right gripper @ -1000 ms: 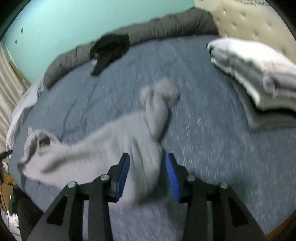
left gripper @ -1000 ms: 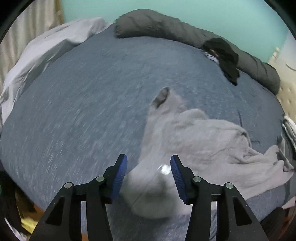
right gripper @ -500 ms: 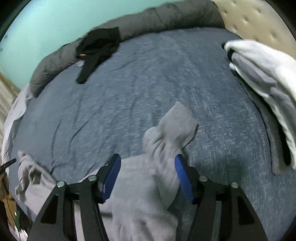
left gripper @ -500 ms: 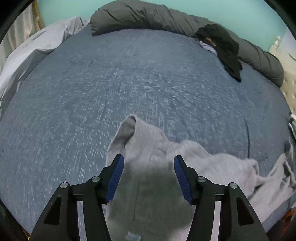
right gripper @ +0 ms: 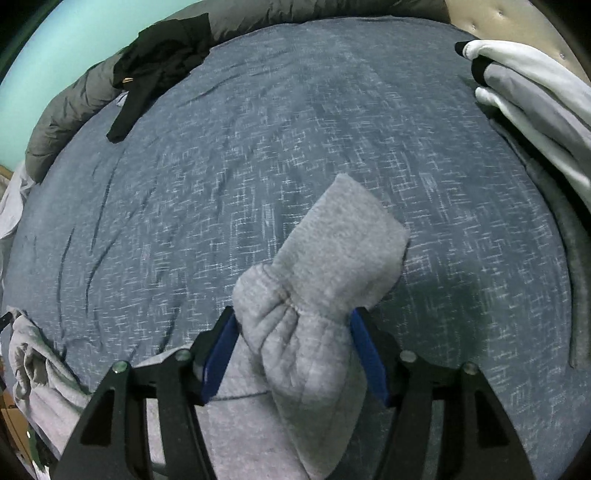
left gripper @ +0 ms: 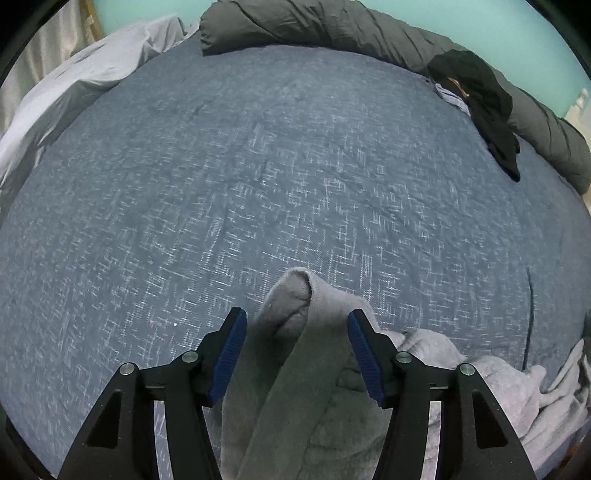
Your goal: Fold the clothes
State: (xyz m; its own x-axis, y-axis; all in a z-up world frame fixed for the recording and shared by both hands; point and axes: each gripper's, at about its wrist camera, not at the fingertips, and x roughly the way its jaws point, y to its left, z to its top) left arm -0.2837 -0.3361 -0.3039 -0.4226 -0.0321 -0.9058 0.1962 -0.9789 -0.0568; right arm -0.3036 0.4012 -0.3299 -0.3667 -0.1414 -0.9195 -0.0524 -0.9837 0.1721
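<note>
A light grey fleece garment (left gripper: 424, 369) lies crumpled on the blue bed cover (left gripper: 258, 166). One sleeve end (left gripper: 291, 295) points away between the jaws of my left gripper (left gripper: 295, 332), which stands open just above it, pads clear of the cloth. In the right wrist view the other sleeve, with its gathered cuff (right gripper: 343, 236), runs between the blue pads of my right gripper (right gripper: 291, 332). Its jaws are closing around the bunched sleeve, and I see no firm pinch. The garment's body trails off toward the bed's near edge.
A rolled dark grey duvet (left gripper: 332, 26) lines the far edge, with a black garment (left gripper: 487, 110) draped on it. A pale sheet (left gripper: 74, 81) is heaped at the far left. A stack of folded clothes (right gripper: 535, 99) sits at the right by the padded headboard (right gripper: 498, 22).
Both grippers have moved forward along the sleeves and come lower, so the cuffs now lie between or just past the pads. The right jaws opened wider than a second ago.
</note>
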